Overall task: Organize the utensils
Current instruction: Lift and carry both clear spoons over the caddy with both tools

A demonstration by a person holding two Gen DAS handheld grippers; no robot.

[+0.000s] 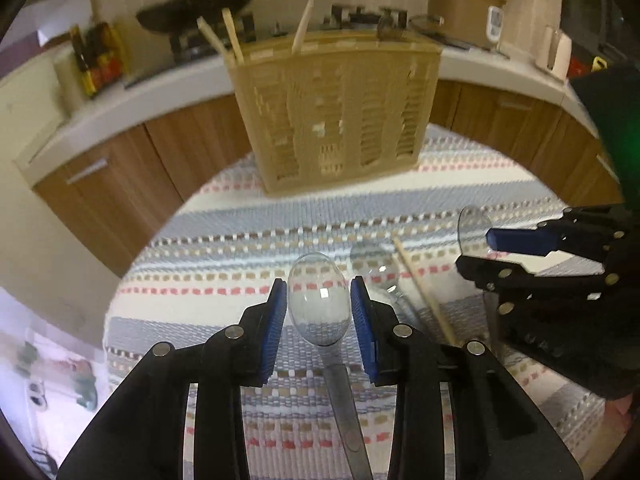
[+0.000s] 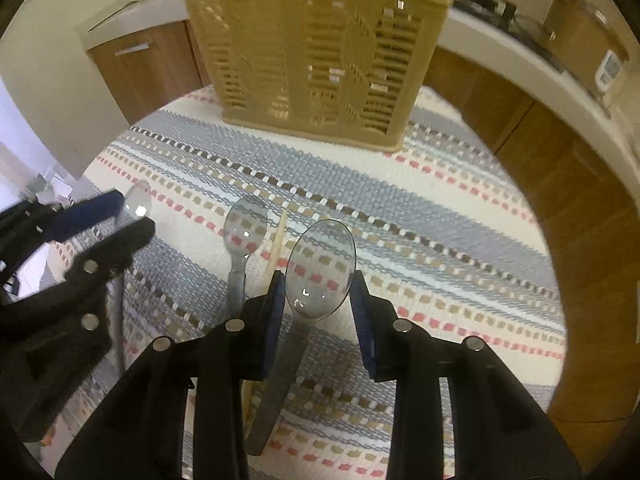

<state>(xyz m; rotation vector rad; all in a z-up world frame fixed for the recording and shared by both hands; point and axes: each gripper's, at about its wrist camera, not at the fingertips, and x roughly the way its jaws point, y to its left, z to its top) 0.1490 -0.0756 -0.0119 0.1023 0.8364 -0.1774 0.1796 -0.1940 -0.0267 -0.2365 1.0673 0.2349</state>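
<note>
The left claw (image 1: 319, 312) gripped a clear plastic spoon (image 1: 319, 300) by the sides of its bowl, the blue pads pressed against it and the handle trailing back beneath the claw. The right claw (image 2: 318, 294) gripped a second clear spoon (image 2: 320, 268) the same way, bowl pinched between its pads and the grey handle slanting down behind. Both spoons appeared lifted clear of the striped cloth (image 1: 248, 240) that covered the desk.

Between the two claws, on the cloth, lay a third clear spoon (image 2: 245, 226) with a wooden chopstick (image 2: 277, 248) just beside it, both untouched.

Beyond them, at the far edge of the desk, stood a tan slatted utensil basket (image 1: 336, 116), upright, with pale stick-like handles (image 1: 231, 34) already poking up from its left side. Behind it ran a kitchen counter with a pot and bottles, blurred.

To do this step well, each spoon probably needed carrying high enough to clear the basket's rim before being tipped handle-down into a compartment. The bowls are smooth and curved, so a firm, even squeeze mattered; a slip seemed the main risk. Keeping the two claws well apart over the basket would likely avoid a collision.
</note>
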